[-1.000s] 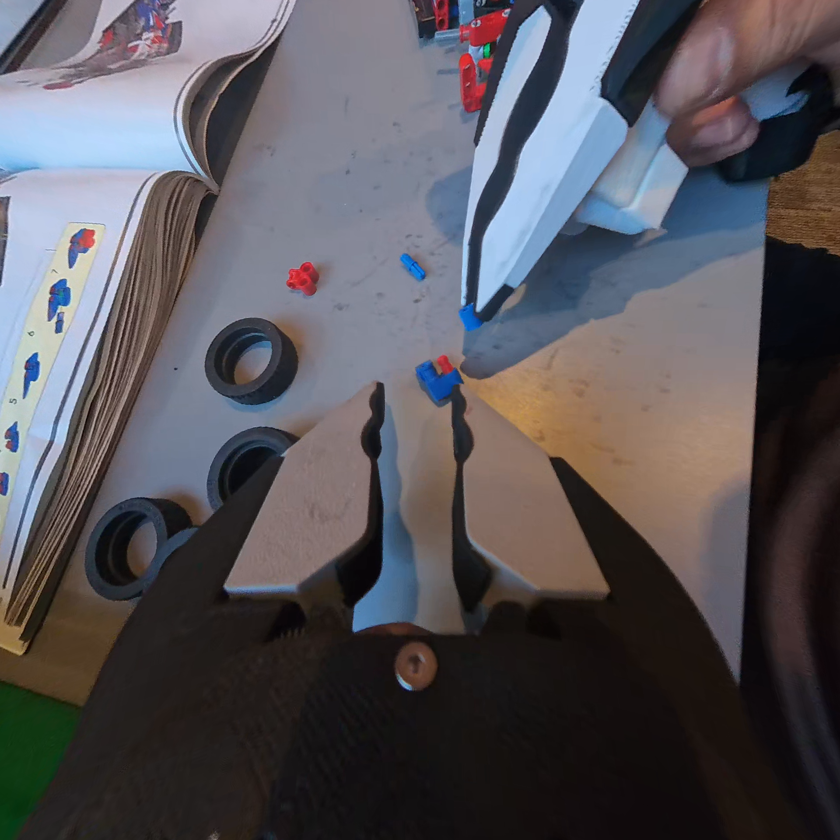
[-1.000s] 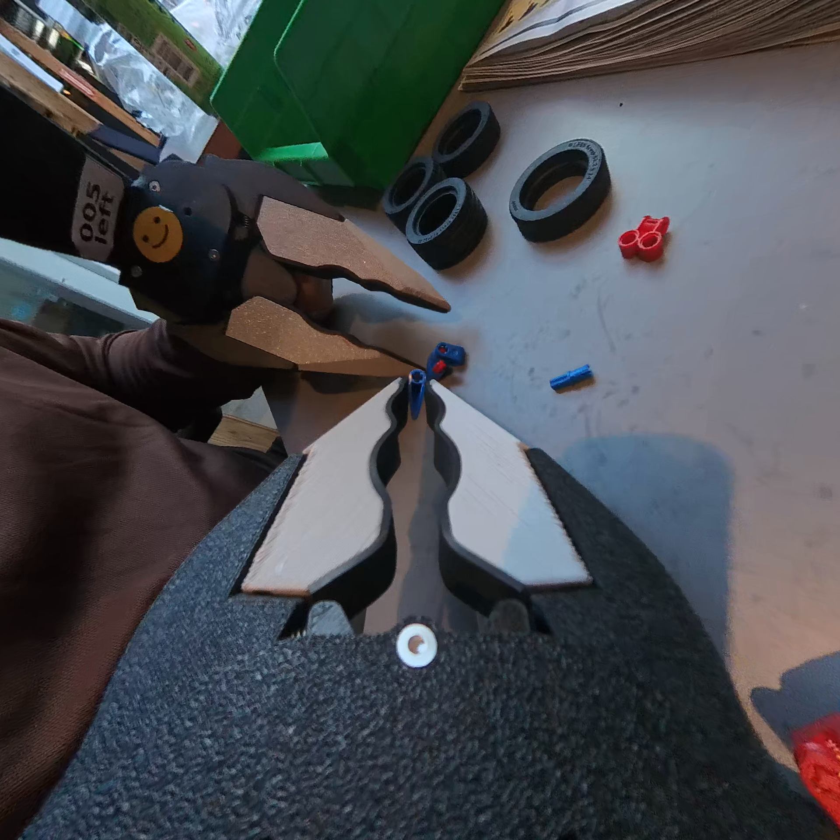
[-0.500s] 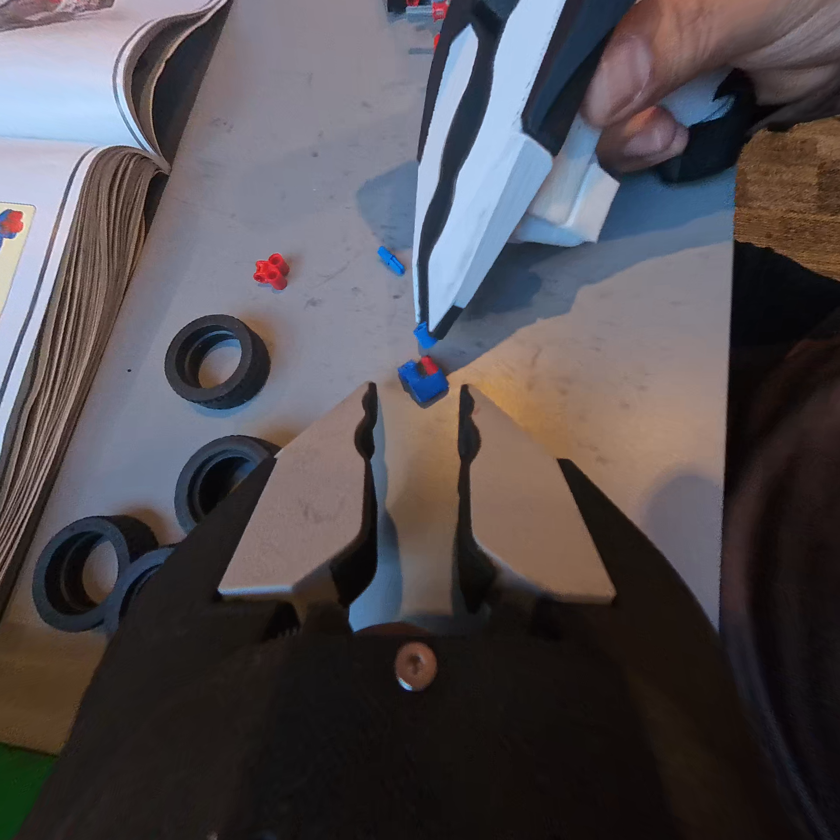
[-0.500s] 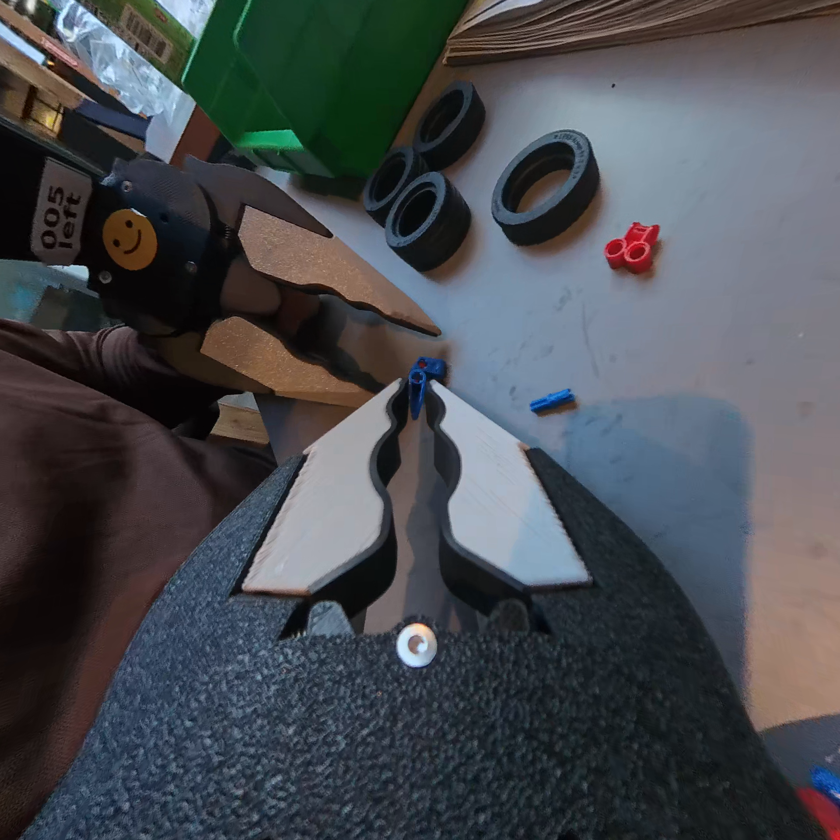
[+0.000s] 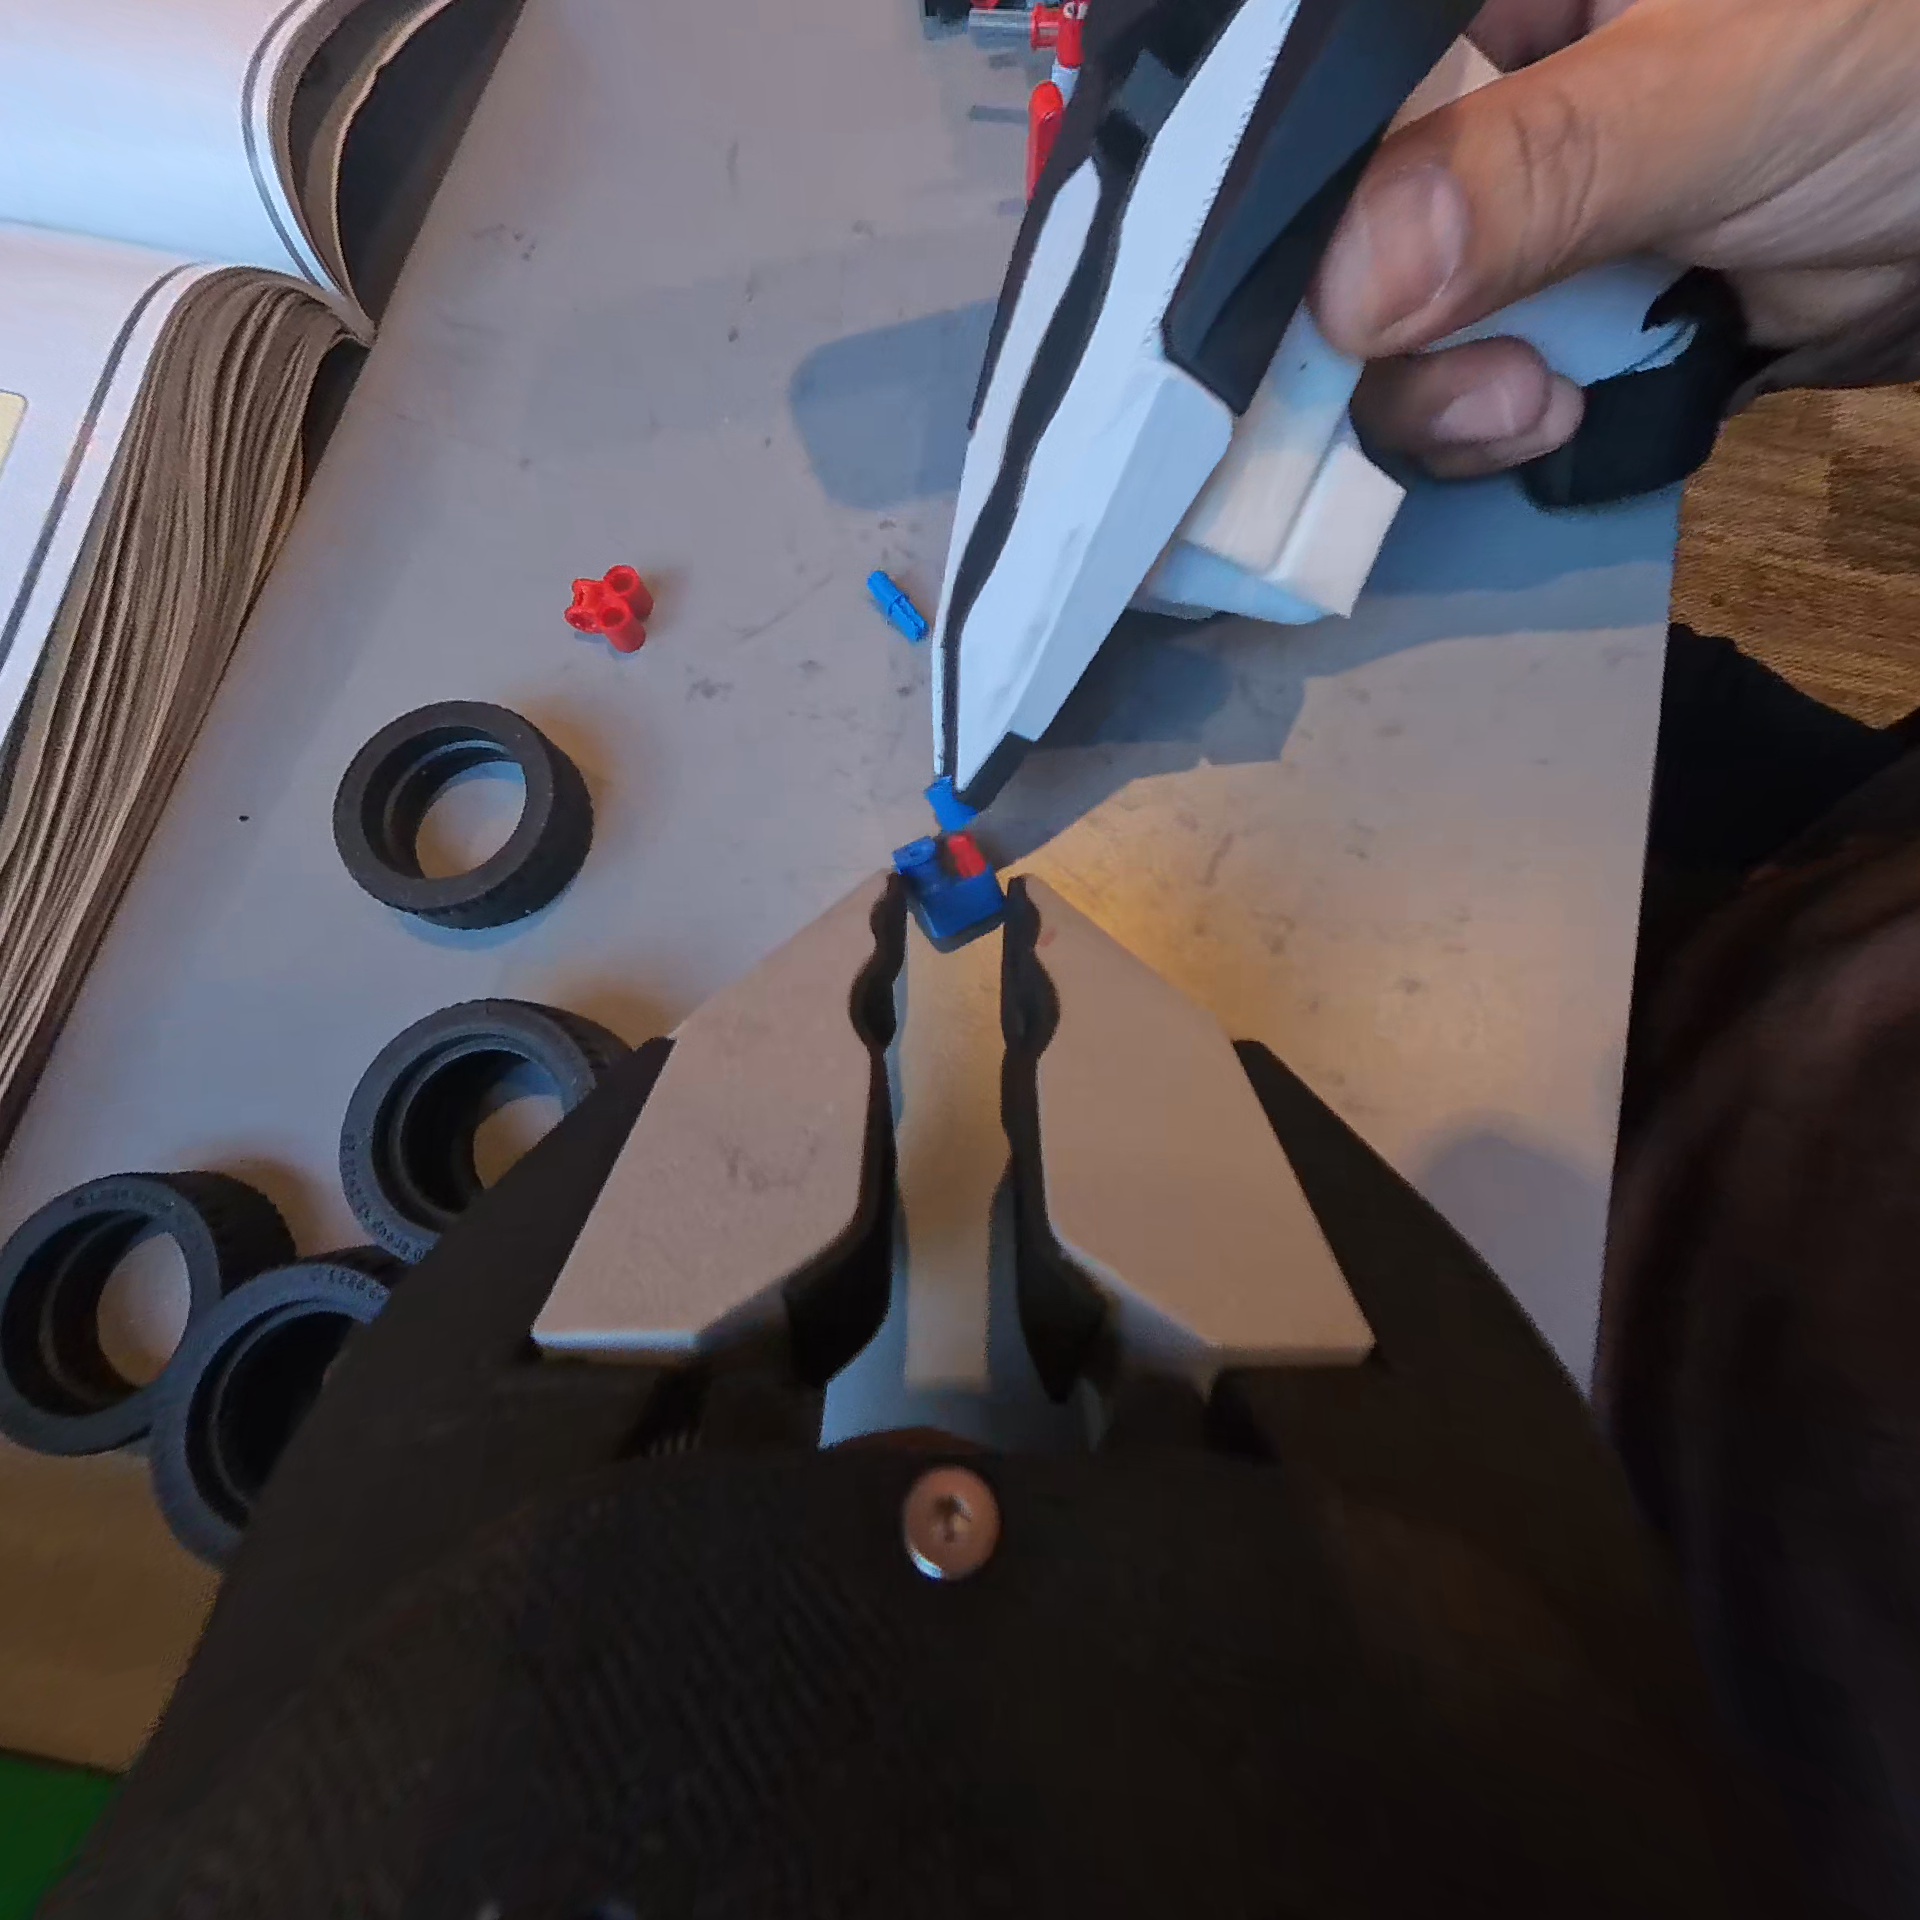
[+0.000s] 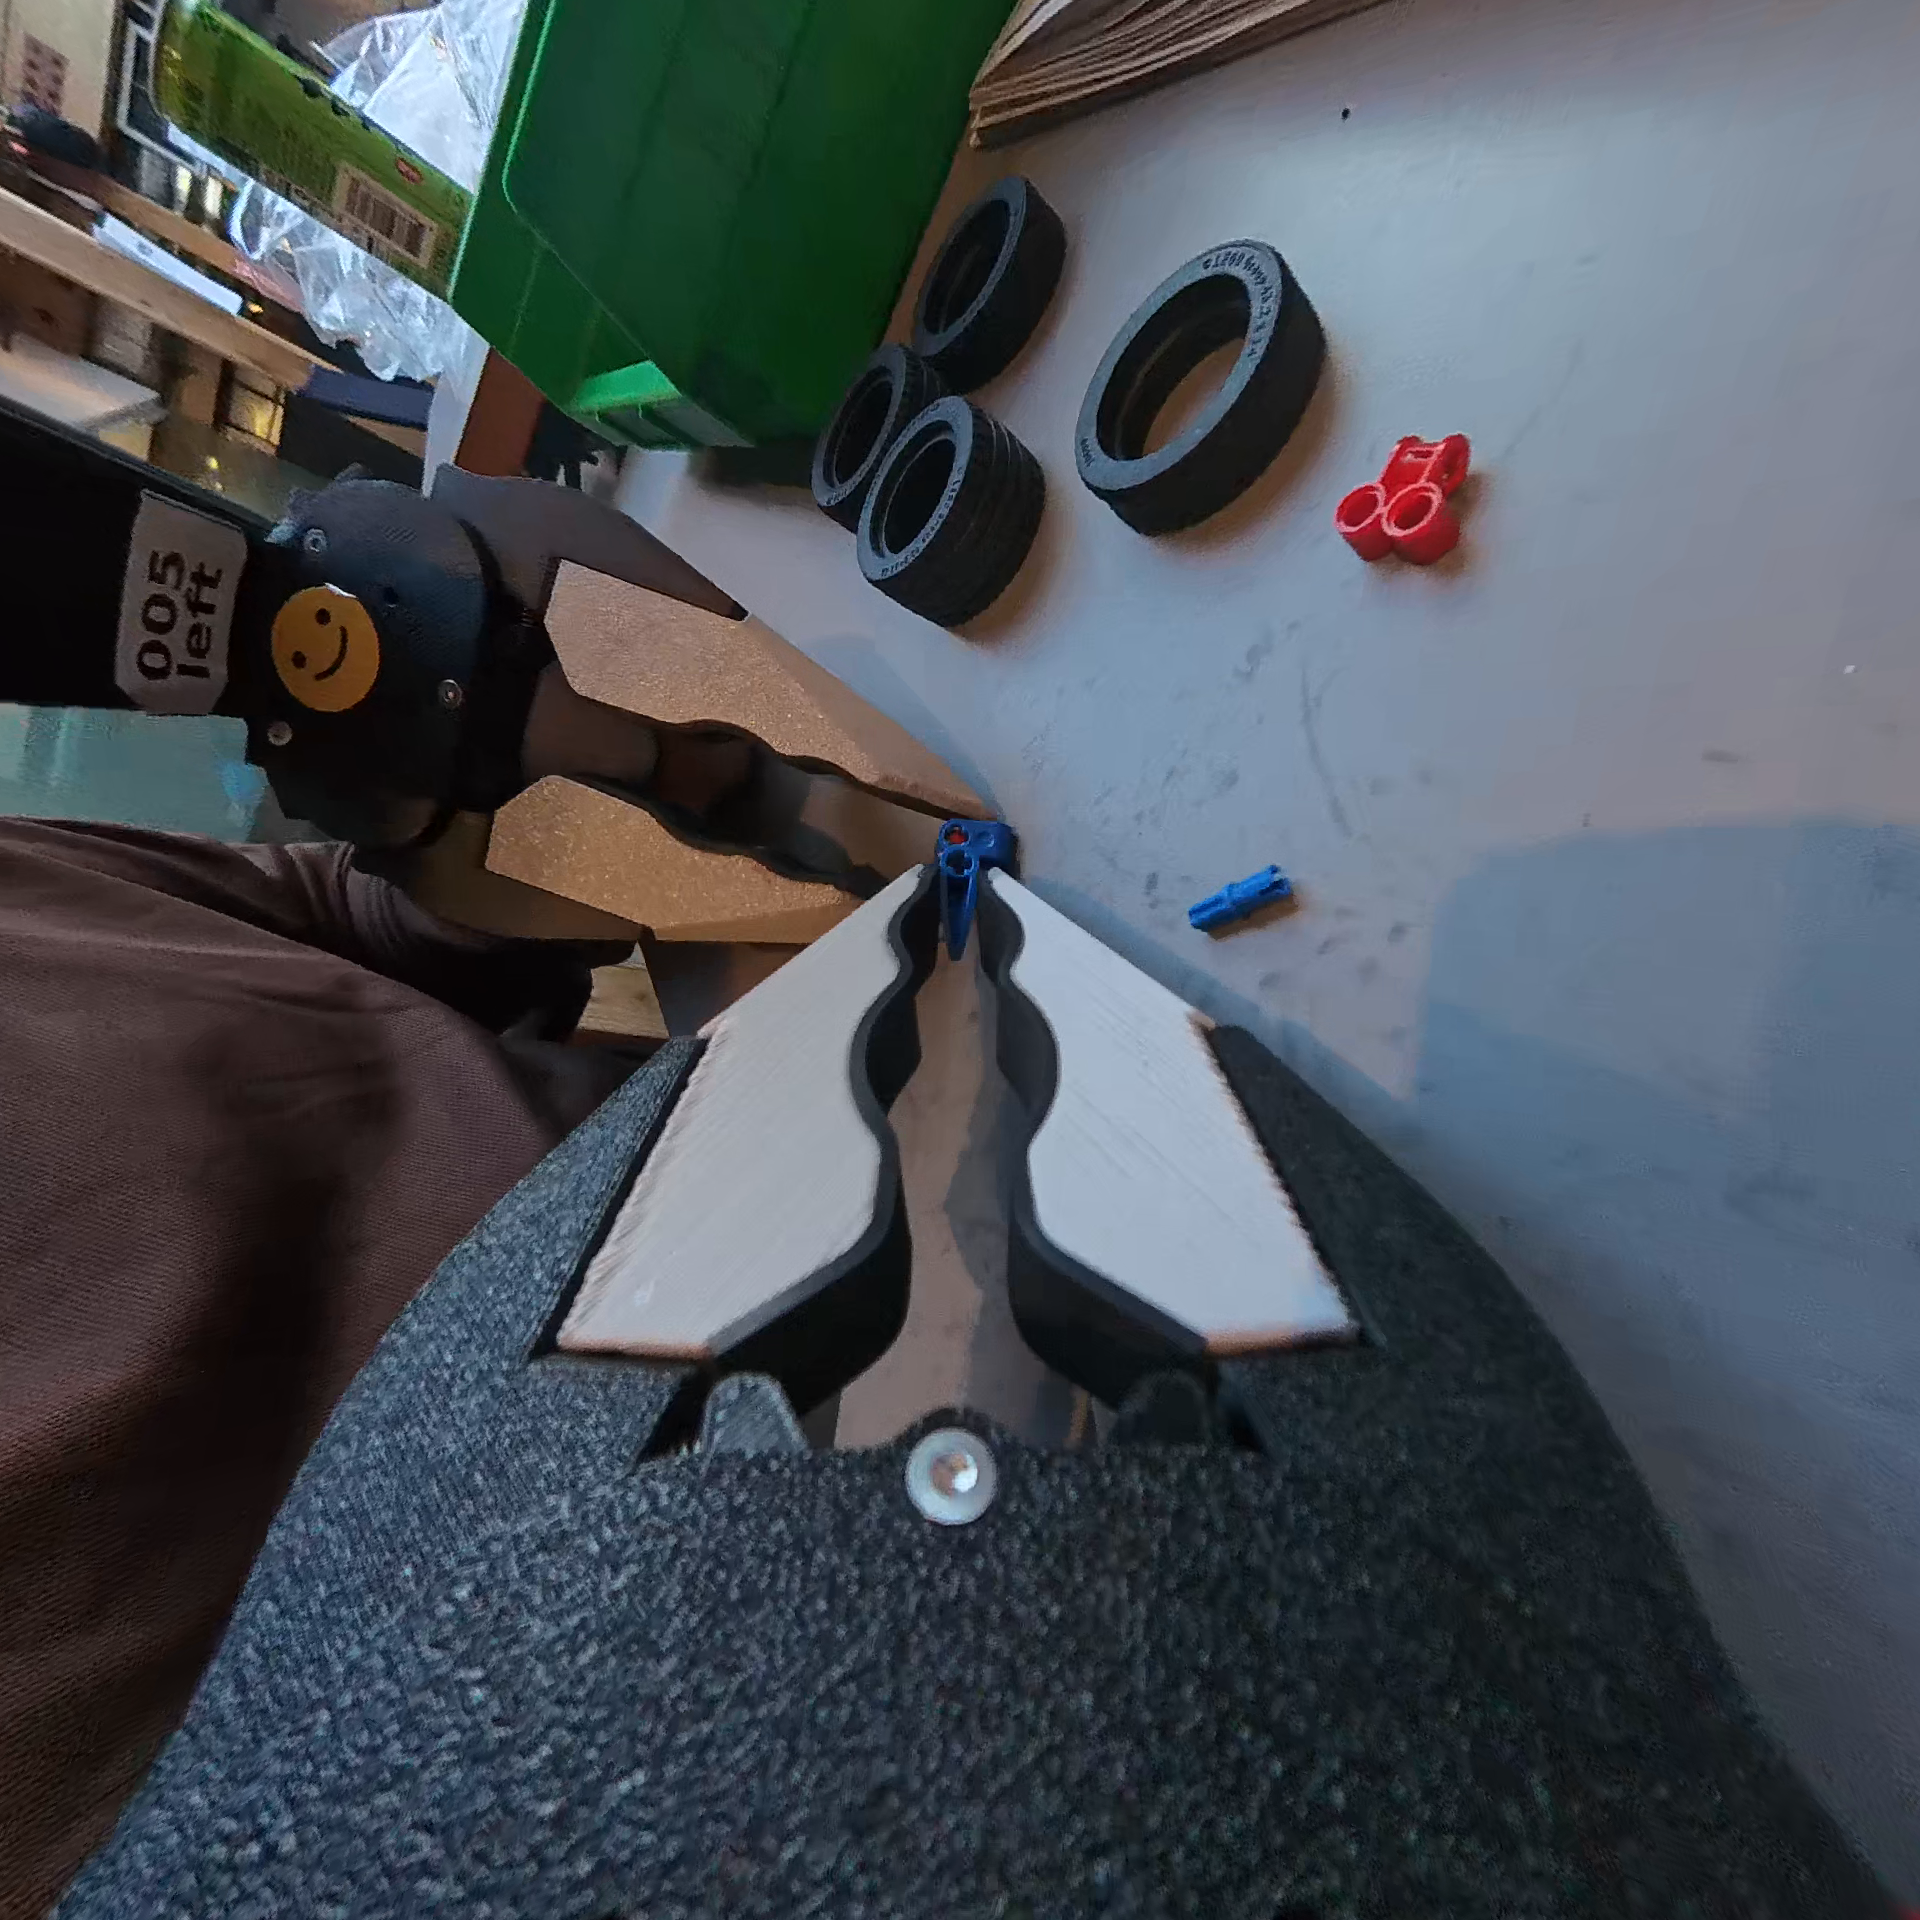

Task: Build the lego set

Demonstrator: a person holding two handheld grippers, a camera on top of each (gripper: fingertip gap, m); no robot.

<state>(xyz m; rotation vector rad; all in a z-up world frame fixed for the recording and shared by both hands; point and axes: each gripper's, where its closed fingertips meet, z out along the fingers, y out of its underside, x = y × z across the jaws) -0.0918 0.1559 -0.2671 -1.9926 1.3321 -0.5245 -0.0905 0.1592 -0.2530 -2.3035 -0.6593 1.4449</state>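
A small blue connector block (image 5: pixel 954 906) with a red pin (image 5: pixel 964 854) in it lies on the grey table (image 5: pixel 1299 883). My left gripper (image 5: pixel 953 896) has both fingertips against the block's sides and is shut on it. My right gripper (image 6: pixel 956 883) is shut on a blue pin (image 6: pixel 956 912). The pin's tip is right at the block (image 6: pixel 979 840), pointing at its open hole. In the left wrist view the right gripper (image 5: pixel 951 795) comes down from the upper right, and the pin end (image 5: pixel 943 800) sits just above the block.
A loose blue pin (image 5: pixel 897 606) and a red connector (image 5: pixel 610 608) lie beyond the block. Several black tyres (image 5: pixel 462 816) lie to the left. An open instruction booklet (image 5: pixel 156 520) is at the far left, and a green bin (image 6: pixel 707 208) past the table edge. The tips of both grippers are at nearly the same place. The red connector (image 5: pixel 610 608) is about equally far from each gripper, around 8 centimetres. Seen from the right wrist view (image 6: pixel 1363 506) as well.
My left gripper moved forward around the blue block and narrowed onto it. My right gripper brought the blue pin closer, down to the block.
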